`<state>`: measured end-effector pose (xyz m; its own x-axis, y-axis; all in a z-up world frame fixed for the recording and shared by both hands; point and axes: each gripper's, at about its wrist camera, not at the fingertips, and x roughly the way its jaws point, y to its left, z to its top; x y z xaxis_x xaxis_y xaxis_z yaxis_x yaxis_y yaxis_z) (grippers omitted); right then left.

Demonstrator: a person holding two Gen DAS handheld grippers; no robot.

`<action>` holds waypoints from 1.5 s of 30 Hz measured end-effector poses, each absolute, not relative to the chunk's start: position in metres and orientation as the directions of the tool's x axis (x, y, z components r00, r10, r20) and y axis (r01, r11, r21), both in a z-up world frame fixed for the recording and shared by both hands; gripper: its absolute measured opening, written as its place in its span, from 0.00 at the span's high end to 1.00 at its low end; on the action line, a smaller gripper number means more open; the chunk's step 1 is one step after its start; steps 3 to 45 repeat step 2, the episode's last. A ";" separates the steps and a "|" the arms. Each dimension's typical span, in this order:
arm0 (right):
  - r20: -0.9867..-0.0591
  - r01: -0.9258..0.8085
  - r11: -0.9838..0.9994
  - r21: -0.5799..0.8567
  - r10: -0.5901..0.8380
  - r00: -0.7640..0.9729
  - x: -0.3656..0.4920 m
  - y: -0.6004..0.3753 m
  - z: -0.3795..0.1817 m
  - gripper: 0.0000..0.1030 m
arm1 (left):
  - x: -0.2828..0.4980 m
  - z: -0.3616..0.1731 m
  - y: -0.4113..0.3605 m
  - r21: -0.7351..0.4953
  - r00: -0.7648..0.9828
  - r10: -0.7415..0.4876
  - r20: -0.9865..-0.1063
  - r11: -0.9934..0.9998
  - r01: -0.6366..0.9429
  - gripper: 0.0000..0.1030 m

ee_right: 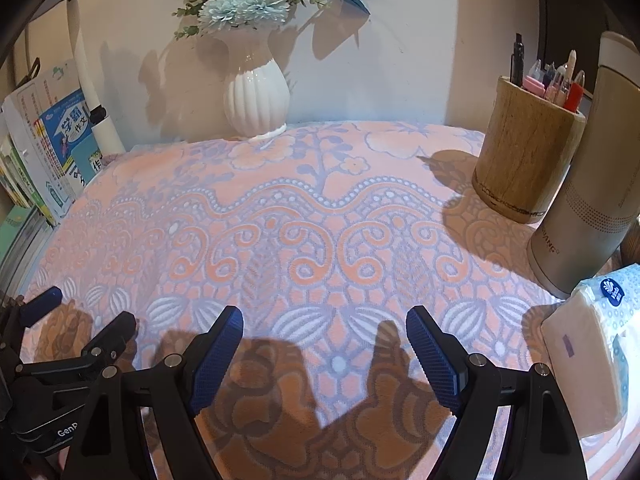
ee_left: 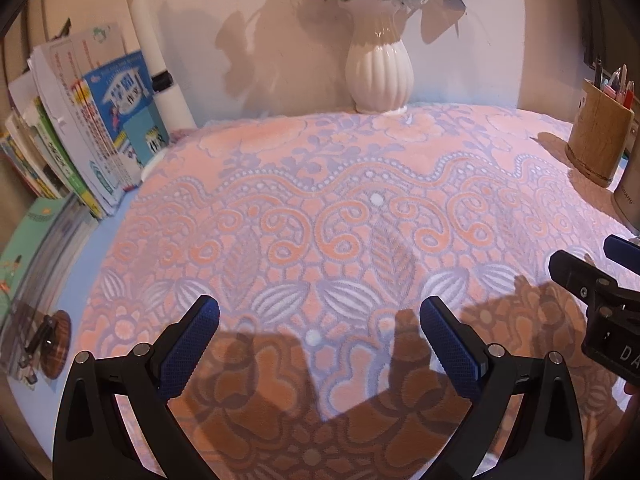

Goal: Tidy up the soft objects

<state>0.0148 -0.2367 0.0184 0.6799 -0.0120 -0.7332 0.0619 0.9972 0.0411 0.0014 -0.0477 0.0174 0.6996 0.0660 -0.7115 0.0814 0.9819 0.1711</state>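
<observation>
- Lying spread flat over the table, the pink-and-lilac patterned blanket (ee_left: pixel 340 216) (ee_right: pixel 304 216) is covering most of the top, reaching from the near edge to the back edge.
- The left gripper (ee_left: pixel 320 312) is hovering just above the near part of the blanket with its blue-padded fingers (ee_left: pixel 188 344) standing wide apart, gripping nothing, and casting a shadow on the fabric below.
- The right gripper (ee_right: pixel 324 320) is hanging over the same near edge, just beside the left one; its fingers are likewise spread wide and are carrying nothing.
- In the left wrist view the right gripper (ee_left: pixel 592 276) is showing at the right side; in the right wrist view the left gripper (ee_right: pixel 80 320) is showing at the left side.
- A white ribbed vase (ee_left: pixel 379 72) (ee_right: pixel 257 96) with blue and white flowers is standing at the back edge, its foot touching the blanket.
- A row of books (ee_left: pixel 80 128) (ee_right: pixel 44 144) is leaning along the left edge.
- A wooden pen holder (ee_left: pixel 598 136) (ee_right: pixel 524 152) is sitting on the blanket near the back right corner, with a grey bottle (ee_right: pixel 588 184) just beside it.
- A pack of tissues (ee_right: pixel 596 344) is resting at the right edge, nearer than the bottle.
</observation>
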 end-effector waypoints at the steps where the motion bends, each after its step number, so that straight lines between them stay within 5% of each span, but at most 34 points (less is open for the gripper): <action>1: -0.735 0.062 0.997 0.036 -0.016 0.678 0.015 -0.236 0.019 0.20 | 0.000 0.019 -0.048 0.171 0.706 0.064 -0.705 0.982 0.081 0.02; 45: -0.739 0.064 0.997 0.030 -0.021 0.673 0.015 -0.235 0.019 0.20 | 0.001 0.019 -0.047 0.165 0.705 0.058 -0.707 0.983 0.085 0.02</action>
